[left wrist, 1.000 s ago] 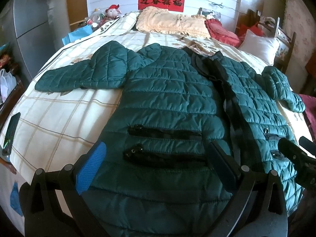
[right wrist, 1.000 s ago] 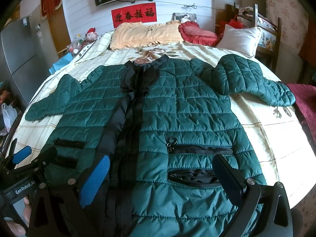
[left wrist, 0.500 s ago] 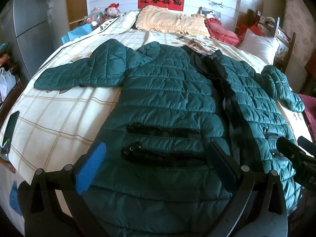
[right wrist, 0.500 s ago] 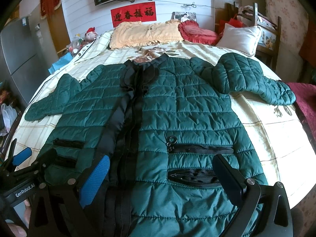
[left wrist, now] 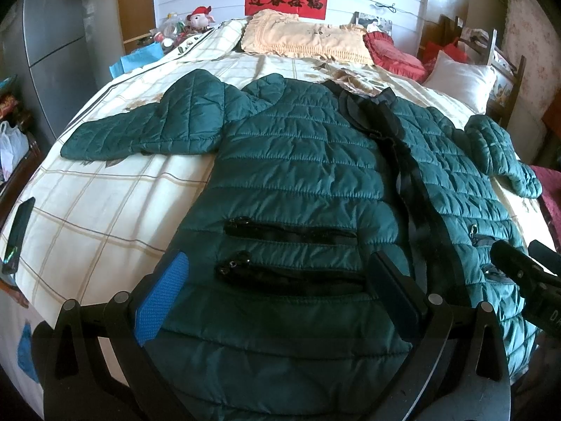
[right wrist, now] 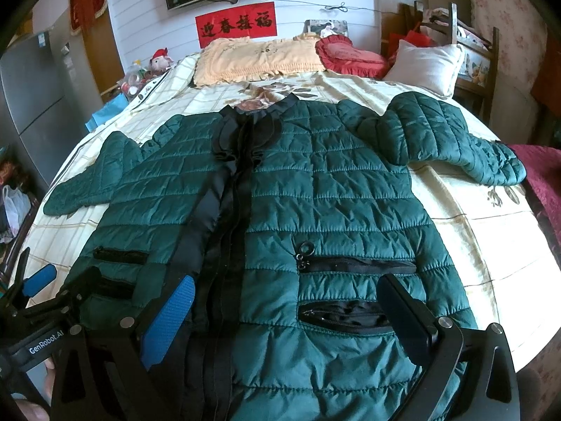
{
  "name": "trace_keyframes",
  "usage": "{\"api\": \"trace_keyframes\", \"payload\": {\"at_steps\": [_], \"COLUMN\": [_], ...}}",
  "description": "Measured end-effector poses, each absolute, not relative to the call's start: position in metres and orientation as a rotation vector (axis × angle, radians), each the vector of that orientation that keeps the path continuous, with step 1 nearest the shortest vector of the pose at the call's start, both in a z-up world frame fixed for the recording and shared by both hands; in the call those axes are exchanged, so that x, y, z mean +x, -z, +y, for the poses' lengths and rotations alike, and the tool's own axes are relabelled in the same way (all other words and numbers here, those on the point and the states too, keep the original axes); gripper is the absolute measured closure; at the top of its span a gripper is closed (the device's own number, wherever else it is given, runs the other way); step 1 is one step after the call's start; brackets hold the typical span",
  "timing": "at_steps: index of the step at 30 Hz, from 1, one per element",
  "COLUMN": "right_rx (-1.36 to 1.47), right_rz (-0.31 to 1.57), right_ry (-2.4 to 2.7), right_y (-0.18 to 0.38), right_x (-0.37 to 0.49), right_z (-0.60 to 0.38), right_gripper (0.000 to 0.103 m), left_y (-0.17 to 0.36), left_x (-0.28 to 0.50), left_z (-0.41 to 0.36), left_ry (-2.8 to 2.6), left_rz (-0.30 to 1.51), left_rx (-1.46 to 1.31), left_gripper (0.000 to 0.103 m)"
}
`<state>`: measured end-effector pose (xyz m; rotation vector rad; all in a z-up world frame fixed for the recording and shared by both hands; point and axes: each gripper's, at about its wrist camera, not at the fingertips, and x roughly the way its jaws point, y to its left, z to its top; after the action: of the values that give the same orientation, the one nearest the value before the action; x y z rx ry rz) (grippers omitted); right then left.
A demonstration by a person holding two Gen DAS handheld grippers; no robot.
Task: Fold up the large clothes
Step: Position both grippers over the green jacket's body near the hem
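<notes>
Left wrist view. Green quilted jacket [left wrist: 298, 175] lies front-up and spread flat on the bed [left wrist: 98, 210], collar toward the pillows, hem toward the camera. Left sleeve [left wrist: 150, 129] stretched out sideways over the checked bedspread; right sleeve [left wrist: 501, 161] bent near the far edge. Black placket [left wrist: 413, 182] runs down the middle, closed. Left gripper [left wrist: 280, 298] hangs just above the hem by the two zip pockets [left wrist: 291, 256], fingers spread wide, nothing between them. Cannot tell whether the tips touch cloth. Right gripper's black fingers show at the frame's right edge. A dark phone [left wrist: 19, 235] lies at the bed's left edge.

Right wrist view. Same jacket [right wrist: 333, 193] seen from its other half. Right gripper [right wrist: 291, 312] poised over the hem near the lower pocket [right wrist: 343, 315], jaws wide apart, empty. Left gripper [right wrist: 63, 284] visible low at left, also spread. Right sleeve [right wrist: 452, 140] lies out over the bedspread; left sleeve [right wrist: 91, 175] out the other way.

Judgement: no fold made yet; this reads as the approach before the first grasp. Next move likely calls for pinching a sleeve or a side edge through the padding and carrying it across the body; thick slippery fabric may need a deep bite.
</notes>
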<state>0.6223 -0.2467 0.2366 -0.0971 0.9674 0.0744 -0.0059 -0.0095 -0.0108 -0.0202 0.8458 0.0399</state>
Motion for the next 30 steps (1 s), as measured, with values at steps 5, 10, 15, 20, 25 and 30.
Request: {"api": "trace_keyframes", "payload": {"at_steps": [5,10,15,20,25,30], "right_rx": [-0.096,-0.1,-0.094,-0.091,-0.101,-0.101], "right_rz": [0.97,0.966,0.958,0.958,0.955,0.95], "right_ry": [-0.073,-0.078,-0.077,-0.079,-0.077,-0.074], "right_y": [-0.245,-0.239,-0.245,-0.263,-0.237,-0.274], "right_x": [0.642,0.632,0.64,0.661,0.678,0.691], "right_z": [-0.254,-0.271,-0.26,-0.242,-0.225,-0.267], "right_gripper": [0.0,0.0,0.0,0.0,0.0,0.0], "left_y": [0.01,0.011,0.012,0.004,-0.003,-0.007], "left_x": [-0.006,-0.006,-0.001,0.011,0.017,0.021], "left_z": [-0.01,-0.01,-0.006,0.0,0.007,0.013], "left_ry": [-0.031,-0.038,-0.064,-0.115,-0.109,-0.11], "left_rz": [0.828,0.834,0.821,0.776,0.806,0.819], "left_rx": [-0.038,-0.028,0.005,0.096,0.054,0.033], "left_gripper": [0.001,0.001,0.001,0.001,0.001,0.001]}}
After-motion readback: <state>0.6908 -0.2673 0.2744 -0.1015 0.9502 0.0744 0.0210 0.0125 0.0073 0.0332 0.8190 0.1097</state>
